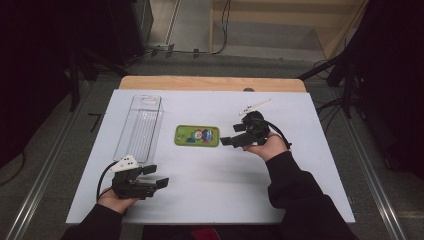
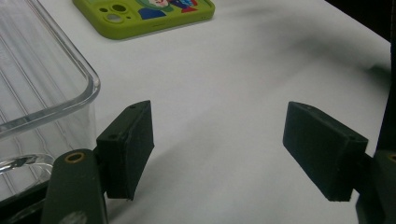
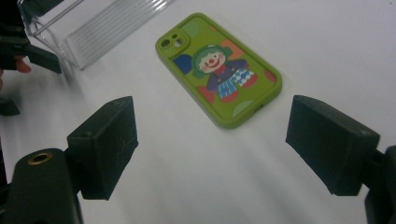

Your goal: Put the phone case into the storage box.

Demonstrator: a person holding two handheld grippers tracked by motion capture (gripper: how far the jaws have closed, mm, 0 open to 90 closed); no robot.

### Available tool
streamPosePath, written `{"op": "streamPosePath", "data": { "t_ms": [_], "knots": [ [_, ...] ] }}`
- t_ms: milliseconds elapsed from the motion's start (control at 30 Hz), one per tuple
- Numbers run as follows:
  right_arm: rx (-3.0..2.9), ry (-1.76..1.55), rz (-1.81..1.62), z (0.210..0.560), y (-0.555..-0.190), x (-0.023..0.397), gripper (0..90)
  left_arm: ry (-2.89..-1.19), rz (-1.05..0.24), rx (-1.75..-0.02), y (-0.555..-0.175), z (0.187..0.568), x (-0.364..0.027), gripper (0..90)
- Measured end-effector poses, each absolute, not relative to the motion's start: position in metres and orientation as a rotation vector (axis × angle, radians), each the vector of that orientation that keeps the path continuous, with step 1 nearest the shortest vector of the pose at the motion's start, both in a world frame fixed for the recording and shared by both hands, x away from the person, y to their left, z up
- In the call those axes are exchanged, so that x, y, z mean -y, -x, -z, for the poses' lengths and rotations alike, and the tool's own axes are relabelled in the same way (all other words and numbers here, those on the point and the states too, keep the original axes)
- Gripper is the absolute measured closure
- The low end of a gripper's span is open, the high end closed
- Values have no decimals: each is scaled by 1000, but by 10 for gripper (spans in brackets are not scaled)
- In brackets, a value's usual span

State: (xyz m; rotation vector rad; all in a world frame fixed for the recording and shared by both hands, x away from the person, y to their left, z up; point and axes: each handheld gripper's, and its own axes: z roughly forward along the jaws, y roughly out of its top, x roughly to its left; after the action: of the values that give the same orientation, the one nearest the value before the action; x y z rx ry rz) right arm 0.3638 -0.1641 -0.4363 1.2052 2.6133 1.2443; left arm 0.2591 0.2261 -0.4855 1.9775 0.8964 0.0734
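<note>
- Your right gripper [image 1: 231,135] hung just beside the green phone case [image 1: 197,135], jaws spread and empty, lined up on its near end, so it looked like the approach to a pickup.
- The case lay flat, picture side up, mid-table beside the clear bin [image 1: 139,127], untouched.
- Your left gripper [image 1: 155,176] waited at the bin's near end, jaws apart, holding nothing, probably to keep clear.

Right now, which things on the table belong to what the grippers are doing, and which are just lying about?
In the job: green phone case, right gripper open and aimed at it.
Lying about: clear plastic bin, left gripper open beside it.
</note>
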Motion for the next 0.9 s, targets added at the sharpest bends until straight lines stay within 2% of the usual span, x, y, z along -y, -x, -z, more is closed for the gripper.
{"op": "streamPosePath", "data": {
  "t_ms": [733, 800, 900],
  "knots": [
    [-2631, -1206, -1215, 436, -407, 130, 150, -1980, -68, -890, -259, 486, -227, 251],
    [-2628, -1214, -1211, 438, -412, 126, 191, -1982, -75, -891, -259, 486, -226, 251],
    [-2624, -1211, -1210, 438, -416, 124, 194, -1983, -76, -891, -259, 486, -226, 251]
  ]
}}
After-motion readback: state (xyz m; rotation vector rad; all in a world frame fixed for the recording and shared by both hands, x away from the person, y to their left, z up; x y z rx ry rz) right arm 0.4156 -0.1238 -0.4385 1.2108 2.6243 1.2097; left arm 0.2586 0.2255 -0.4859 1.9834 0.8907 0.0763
